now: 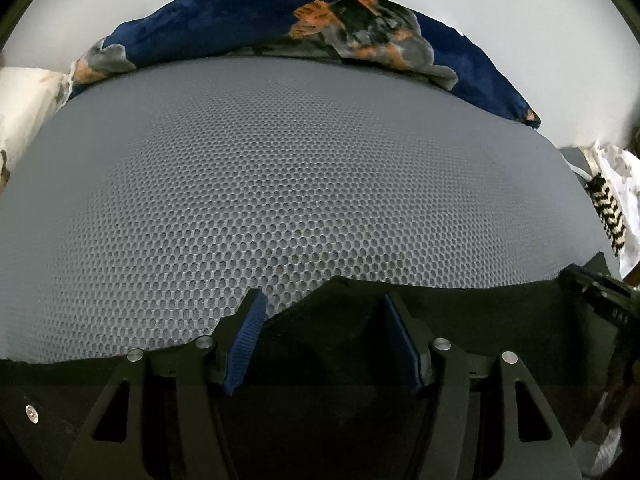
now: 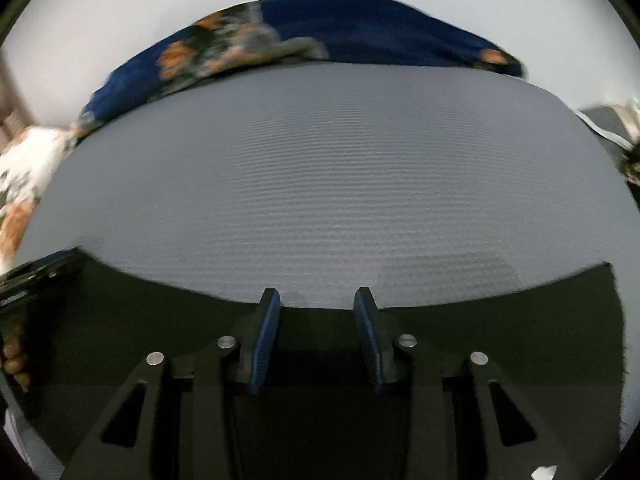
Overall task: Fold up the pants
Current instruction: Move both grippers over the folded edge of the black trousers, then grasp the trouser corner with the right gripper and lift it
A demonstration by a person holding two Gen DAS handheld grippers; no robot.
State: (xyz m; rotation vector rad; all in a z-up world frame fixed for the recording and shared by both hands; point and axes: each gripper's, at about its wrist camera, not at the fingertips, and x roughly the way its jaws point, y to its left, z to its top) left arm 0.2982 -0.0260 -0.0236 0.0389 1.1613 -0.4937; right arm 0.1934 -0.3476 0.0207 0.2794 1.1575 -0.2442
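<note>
The black pants [image 1: 340, 344] lie at the near edge of the grey mesh mat [image 1: 280, 184], and their far edge runs across the mat just under both grippers. The left gripper [image 1: 326, 320] points down over a raised corner of the cloth. Its fingers stand wide, and the cloth lies between them, but the pads do not seem to press it. The right gripper [image 2: 317, 316] hangs over the same edge of the pants [image 2: 500, 320], further along. Its fingers are narrower, with a free gap, and nothing is pinched. This view is blurred, so small details are not sure.

At the far side of the mat lies a dark blue blanket with orange pattern [image 1: 360, 28], well apart from the pants.

The risk I see is a bad pinch. If the fingers close too high, they catch only one layer, or nothing, and the fold becomes crooked. If they go too low, they may catch the mesh mat together with the cloth. The two grips could also be uneven, so the edge twists when lifted.
</note>
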